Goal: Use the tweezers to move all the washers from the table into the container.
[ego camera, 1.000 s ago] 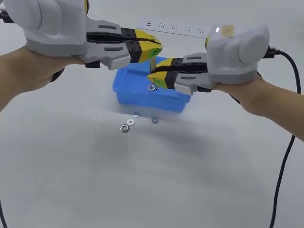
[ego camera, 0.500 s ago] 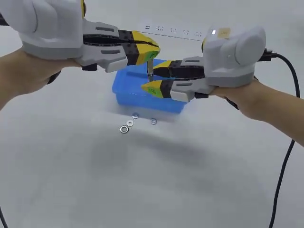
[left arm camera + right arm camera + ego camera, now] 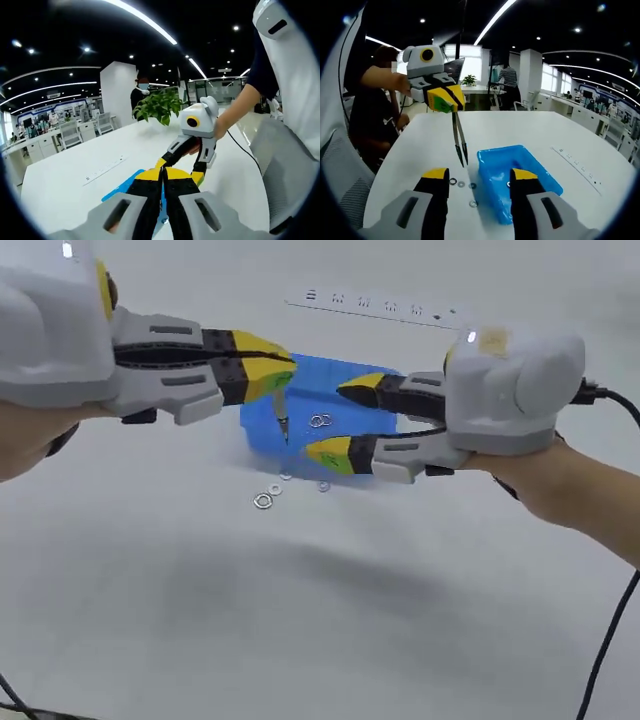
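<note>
While the left gripper [image 3: 280, 368] clamps the thin metal tweezers [image 3: 459, 140] by their top, the two prongs hang slightly apart, empty, over four flat ring-shaped washers [image 3: 461, 184] on the smooth white table [image 3: 300, 620]. Just beside them, toward the table's far edge, sits the blue rectangular plastic container [image 3: 495, 195]. The right gripper [image 3: 345, 421] hovers with its jaws spread wide.

Open-plan office, as I read it. Long ceiling light strips [image 3: 145, 20] and spotlights [image 3: 31, 51] overhead, a white pillar [image 3: 117, 95], office chairs [image 3: 70, 134] far left, a potted plant [image 3: 160, 106], a person [image 3: 509, 82] standing far off, a power strip [image 3: 370, 306] on my white table [image 3: 300, 620].
</note>
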Demonstrator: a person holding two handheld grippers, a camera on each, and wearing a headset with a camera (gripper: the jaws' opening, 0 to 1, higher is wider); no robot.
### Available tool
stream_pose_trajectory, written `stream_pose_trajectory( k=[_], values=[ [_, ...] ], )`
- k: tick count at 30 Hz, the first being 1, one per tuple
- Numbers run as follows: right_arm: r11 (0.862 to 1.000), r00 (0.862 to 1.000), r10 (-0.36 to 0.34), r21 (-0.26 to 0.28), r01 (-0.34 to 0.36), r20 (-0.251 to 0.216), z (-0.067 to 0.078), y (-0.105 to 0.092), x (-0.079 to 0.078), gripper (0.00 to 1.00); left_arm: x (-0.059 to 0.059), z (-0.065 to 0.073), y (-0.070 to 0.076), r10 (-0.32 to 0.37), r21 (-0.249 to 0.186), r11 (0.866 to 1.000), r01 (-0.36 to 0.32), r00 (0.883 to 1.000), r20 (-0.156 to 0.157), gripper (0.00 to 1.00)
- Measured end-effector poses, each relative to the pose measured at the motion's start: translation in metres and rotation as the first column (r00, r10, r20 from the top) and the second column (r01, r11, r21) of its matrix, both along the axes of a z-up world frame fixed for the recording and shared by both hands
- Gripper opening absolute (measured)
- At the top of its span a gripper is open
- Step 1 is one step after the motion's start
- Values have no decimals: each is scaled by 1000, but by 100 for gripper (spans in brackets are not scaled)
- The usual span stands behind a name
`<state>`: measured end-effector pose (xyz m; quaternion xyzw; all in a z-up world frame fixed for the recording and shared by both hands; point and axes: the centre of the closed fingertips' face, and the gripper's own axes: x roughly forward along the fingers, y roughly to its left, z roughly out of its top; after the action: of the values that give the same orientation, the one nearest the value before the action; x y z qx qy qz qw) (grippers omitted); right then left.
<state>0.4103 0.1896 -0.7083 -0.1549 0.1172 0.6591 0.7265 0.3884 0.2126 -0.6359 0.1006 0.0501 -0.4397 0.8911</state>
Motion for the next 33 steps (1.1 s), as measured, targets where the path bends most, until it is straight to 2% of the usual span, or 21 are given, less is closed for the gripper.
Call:
stream_pose_trajectory(
  k=[4, 6, 10, 15, 18, 21, 23, 27, 30, 33],
  values=[
    [1000, 1000, -2, -19, 2, 3, -5, -14, -11, 54, -17, -8, 4, 10, 11, 1000, -10, 1000, -12, 4],
    [1000, 1000, -2, 2, 2, 24, 0, -19, -17, 55, -22, -11, 6, 24, 20, 1000, -24, 1000, -10, 4],
    [999, 999, -31, 26, 31, 18, 3, -29, -27, 66, -30, -12, 10, 42, 3, 999, -42, 999, -12, 4],
    [999, 1000, -17, -28, 18, 19, -11, -42, -43, 72, -33, -18, 9, 45, -3, 999, -45, 999, -18, 4],
    [999, 1000, -15, -29, 14, -22, -17, -47, -53, 78, -34, -22, 5, 40, -8, 999, -40, 999, -19, 4],
    [998, 998, -3, -62, 0, -56, -29, -51, -64, 87, -34, -29, 1, 35, -9, 999, -35, 999, -27, 4],
    [998, 998, 4, -69, -8, -63, -33, -53, -68, 89, -33, -33, 0, 37, -5, 999, -37, 999, -32, 4],
    [997, 996, 6, -79, -14, -93, -38, -54, -73, 95, -32, -37, -1, 39, -13, 999, -39, 998, -42, 4],
    [998, 993, -15, -63, 8, -116, -38, -53, -72, 98, -32, -39, -2, 41, -12, 999, -41, 998, -42, 4],
    [998, 992, -23, -66, 15, -120, -39, -53, -71, 99, -32, -40, -2, 44, -17, 999, -45, 998, -41, 4]
  ],
)
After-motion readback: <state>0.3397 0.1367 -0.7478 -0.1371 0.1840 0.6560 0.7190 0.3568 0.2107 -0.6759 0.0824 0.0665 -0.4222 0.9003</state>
